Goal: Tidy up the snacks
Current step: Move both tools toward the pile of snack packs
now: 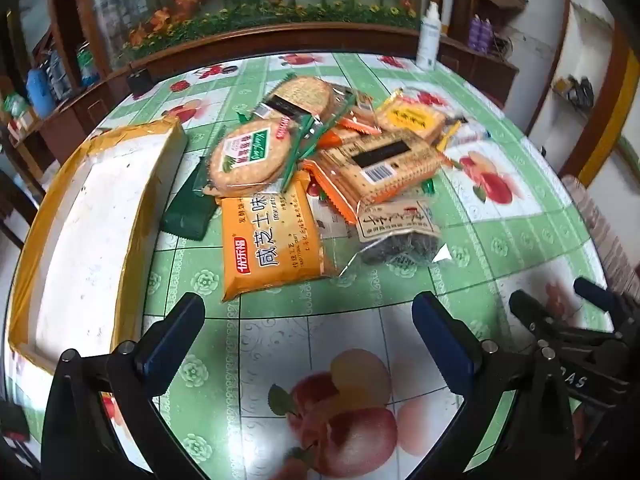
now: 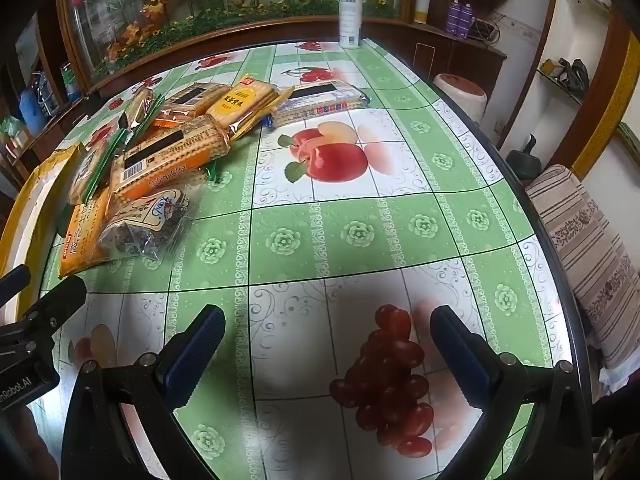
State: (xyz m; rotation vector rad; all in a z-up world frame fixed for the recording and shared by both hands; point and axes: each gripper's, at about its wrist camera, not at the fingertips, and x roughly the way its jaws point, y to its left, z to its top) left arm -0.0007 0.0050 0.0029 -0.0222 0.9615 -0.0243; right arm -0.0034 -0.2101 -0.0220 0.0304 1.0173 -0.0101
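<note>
A heap of snack packets lies mid-table: an orange cracker packet (image 1: 272,240) nearest, a clear bag of dark snacks (image 1: 396,236), a round biscuit pack (image 1: 248,156), a barcode cracker pack (image 1: 380,164) and a yellow pack (image 1: 412,120). An open white box with yellow tape (image 1: 92,232) stands left of the heap. My left gripper (image 1: 308,320) is open and empty, short of the orange packet. My right gripper (image 2: 326,332) is open and empty over bare tablecloth, right of the heap (image 2: 160,152). The right gripper also shows in the left wrist view (image 1: 560,304).
A white spray bottle (image 2: 350,12) stands at the table's far edge. A blue-printed cracker pack (image 2: 320,100) lies apart, right of the heap. A striped cushioned chair (image 2: 592,248) stands past the right table edge. A dark green packet (image 1: 188,208) lies beside the box.
</note>
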